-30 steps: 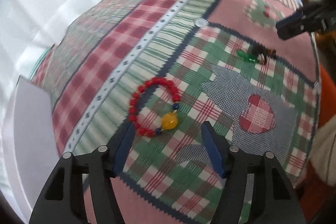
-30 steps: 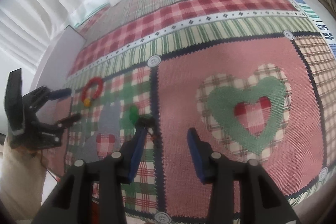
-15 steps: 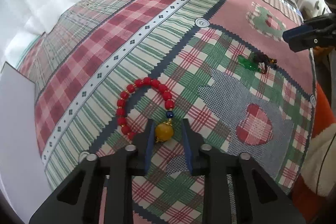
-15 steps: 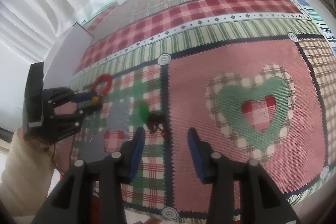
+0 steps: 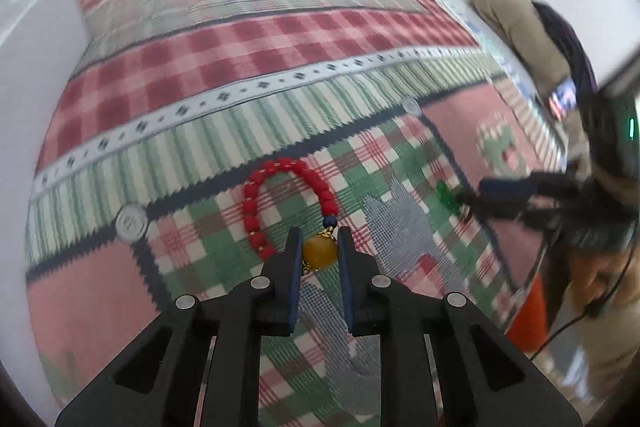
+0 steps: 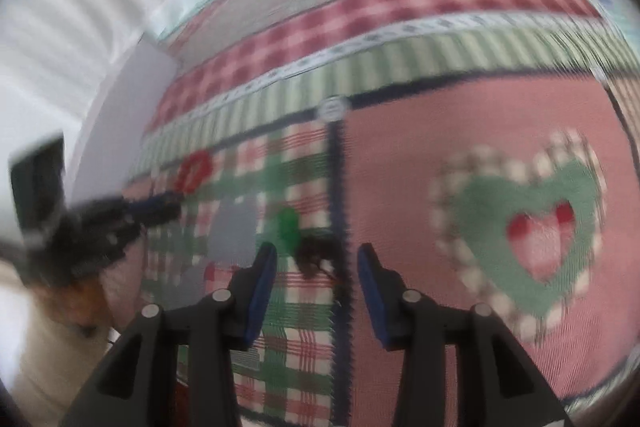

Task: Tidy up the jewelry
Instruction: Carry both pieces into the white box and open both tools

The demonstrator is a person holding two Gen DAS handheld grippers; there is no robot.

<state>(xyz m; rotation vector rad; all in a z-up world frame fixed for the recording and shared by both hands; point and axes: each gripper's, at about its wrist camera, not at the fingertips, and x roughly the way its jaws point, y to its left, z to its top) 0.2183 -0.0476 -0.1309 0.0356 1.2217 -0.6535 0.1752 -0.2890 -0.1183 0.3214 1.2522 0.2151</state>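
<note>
The left claw (image 5: 319, 254) was pinched on the red bracelet's (image 5: 280, 203) amber bead (image 5: 319, 253); the right claw (image 6: 317, 267) was held spread over the green-and-dark jewelry (image 6: 304, 235).

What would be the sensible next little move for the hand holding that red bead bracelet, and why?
Probably lift it gently. The left gripper is shut on the amber bead of the red bracelet, while the rest of the loop lies on the patchwork quilt.
</note>
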